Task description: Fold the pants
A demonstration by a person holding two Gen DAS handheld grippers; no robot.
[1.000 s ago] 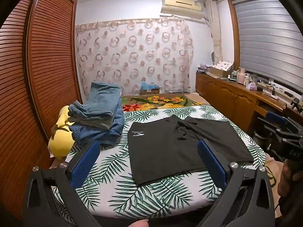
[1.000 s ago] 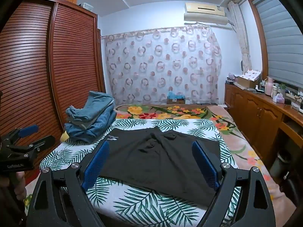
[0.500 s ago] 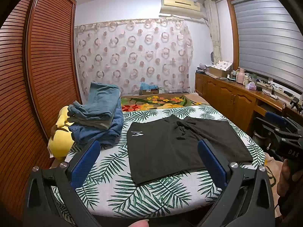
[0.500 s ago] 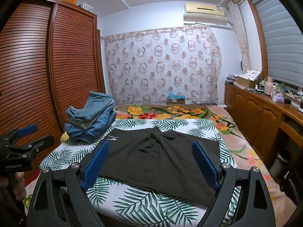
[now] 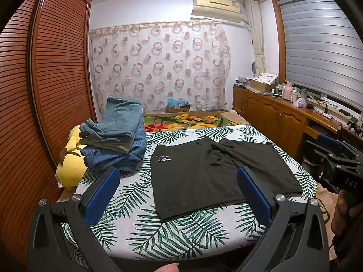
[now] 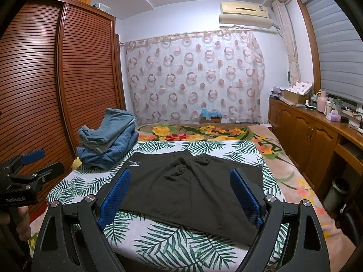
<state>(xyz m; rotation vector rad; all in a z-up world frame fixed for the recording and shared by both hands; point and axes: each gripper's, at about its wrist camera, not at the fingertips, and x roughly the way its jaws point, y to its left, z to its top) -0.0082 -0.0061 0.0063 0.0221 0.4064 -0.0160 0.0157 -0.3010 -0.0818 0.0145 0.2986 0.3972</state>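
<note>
Both grippers, left (image 5: 178,196) and right (image 6: 180,196), hover spread and empty at the near bed (image 5: 140,233) edge. The black pants (image 5: 215,176) lie flat mid-bed, unfolded. Folding seems not yet begun; next likely means pinching an edge. Jeans (image 5: 115,140) lie stacked beyond.

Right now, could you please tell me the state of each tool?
Left tool: open, holding nothing, short of the black pants.
Right tool: open, holding nothing, also short of them.

Black pants (image 5: 217,176) (image 6: 188,185) lie flat and spread on the bed, white logo at 10 o'clock, fabric bunched at 12 o'clock.
</note>
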